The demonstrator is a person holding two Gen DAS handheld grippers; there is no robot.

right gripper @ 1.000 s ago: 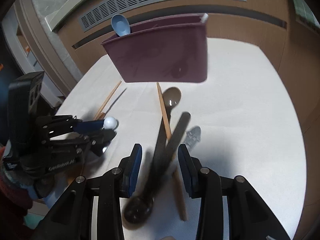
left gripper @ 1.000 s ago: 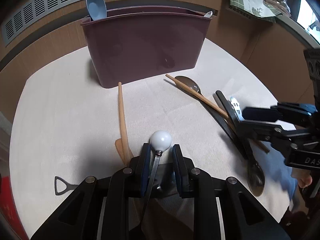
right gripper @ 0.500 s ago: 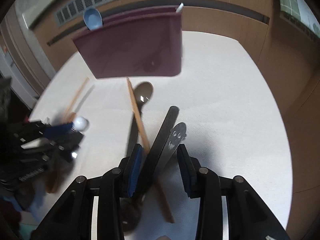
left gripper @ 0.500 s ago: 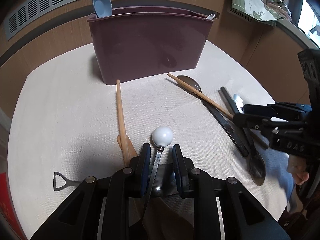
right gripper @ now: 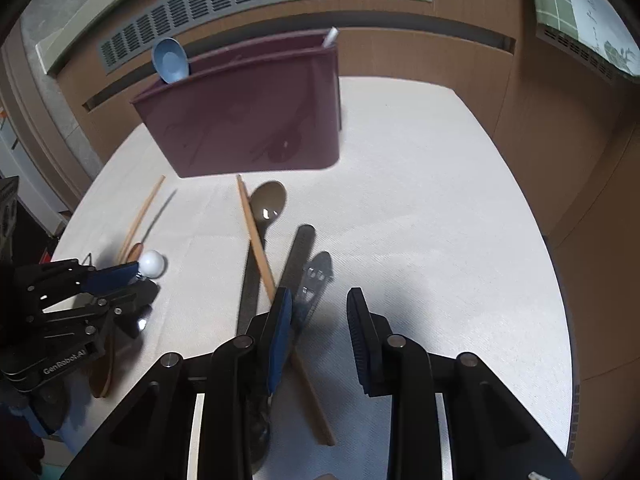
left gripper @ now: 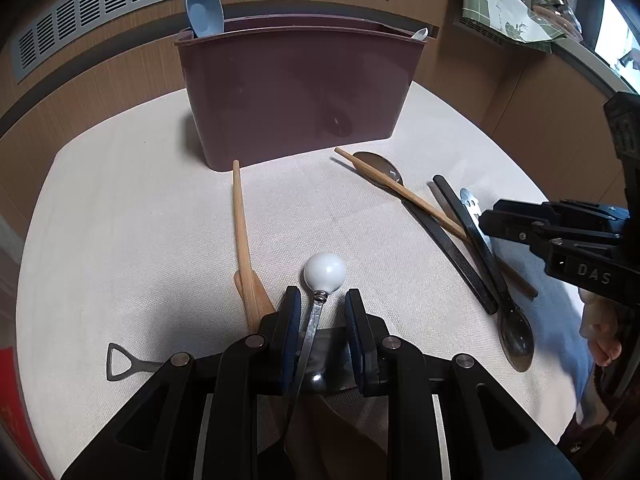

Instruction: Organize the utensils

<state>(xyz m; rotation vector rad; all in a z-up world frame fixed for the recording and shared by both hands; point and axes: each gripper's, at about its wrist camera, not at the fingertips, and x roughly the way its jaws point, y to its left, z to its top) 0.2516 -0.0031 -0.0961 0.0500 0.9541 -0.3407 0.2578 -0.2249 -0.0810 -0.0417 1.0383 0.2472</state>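
Your left gripper (left gripper: pixel 320 320) has its fingers around the thin metal stem of a utensil with a round white knob (left gripper: pixel 325 272), the stem leaning on the left pad while the right pad stands clear of it. Whether the utensil is truly gripped lower down, you cannot tell from here. It hangs low over the cloth-covered surface (left gripper: pixel 120 220), knob pointing toward the maroon utensil caddy (left gripper: pixel 296 92), which suits a tip-first drop into it.

Your right gripper (right gripper: pixel 316 328) has just been closing, yet its fingers stand apart over the crossed pile: the black-handled spoon (right gripper: pixel 298 256) slips just inside the left pad, with a wooden chopstick (right gripper: pixel 256 236) lying across it. Nothing is pinched yet. Because the pieces overlap, you will likely need to single one out.

A blue spoon (left gripper: pixel 203 10) already stands in the caddy; another chopstick (left gripper: pixel 241 224) lies loose in front.
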